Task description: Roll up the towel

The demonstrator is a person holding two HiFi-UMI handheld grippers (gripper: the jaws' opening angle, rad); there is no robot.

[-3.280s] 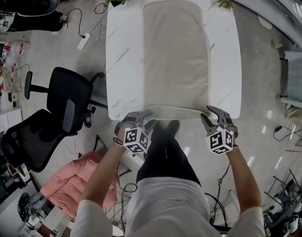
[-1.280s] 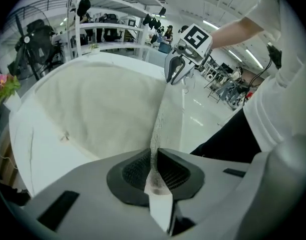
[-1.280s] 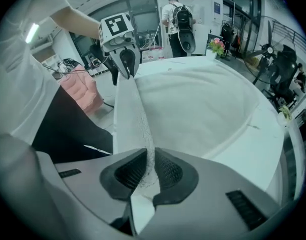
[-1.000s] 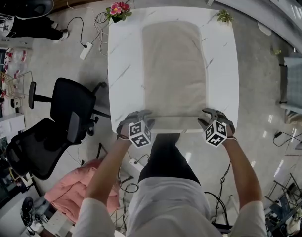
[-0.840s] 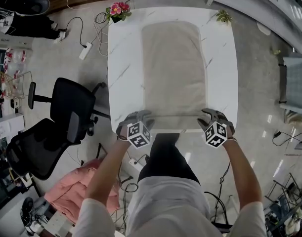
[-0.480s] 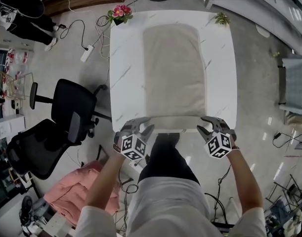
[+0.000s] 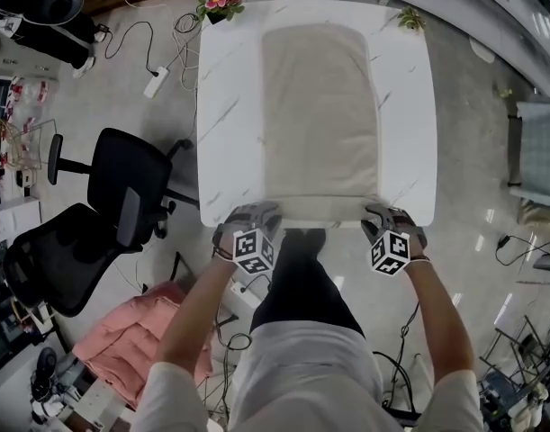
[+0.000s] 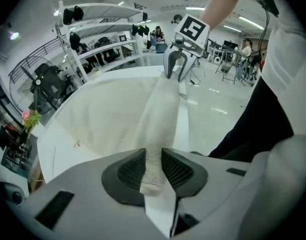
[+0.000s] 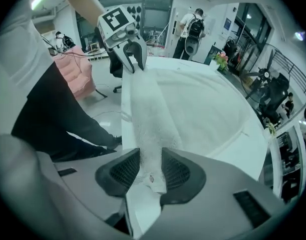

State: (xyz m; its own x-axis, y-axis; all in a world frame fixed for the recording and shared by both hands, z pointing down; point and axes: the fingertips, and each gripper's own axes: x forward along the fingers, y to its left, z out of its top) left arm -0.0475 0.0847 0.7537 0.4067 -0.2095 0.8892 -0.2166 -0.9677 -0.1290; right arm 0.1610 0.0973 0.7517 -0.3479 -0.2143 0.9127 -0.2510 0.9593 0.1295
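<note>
"Towel (image 7: pixel 320 106) first: where does it lie?"

"Flat on the white counter (image 7: pixel 225 106), running lengthwise away from the person, most of it spread out. Only the near end is turned over into a thin roll (image 7: pixel 324 209) along the counter's near edge."

"And the tools?"

"One at each end of that roll. The left tool (image 8: pixel 153 166) has the roll's left end between its pads. Its jaws are closing on the cloth, and the pads already touch it on both sides. The right tool (image 9: pixel 145 169) does the same at the right end, jaws closing, with the corner and a small label (image 9: pixel 151 178) between the pads. Both point steeply down."

"So which step is this?"

"I'd call it taking hold of the roll, early in the rolling. A first turn looks made, and nearly the whole length is left to wind."

"What does the next move need?"

"Both grips firm, I think. Then both tools turn the roll over and away together, at one pace, so that it runs straight up the cloth. If one side leads, the roll will likely go to a cone. It sits close to the edge too, so a slack hold could let it slump off toward the person's legs."
</note>
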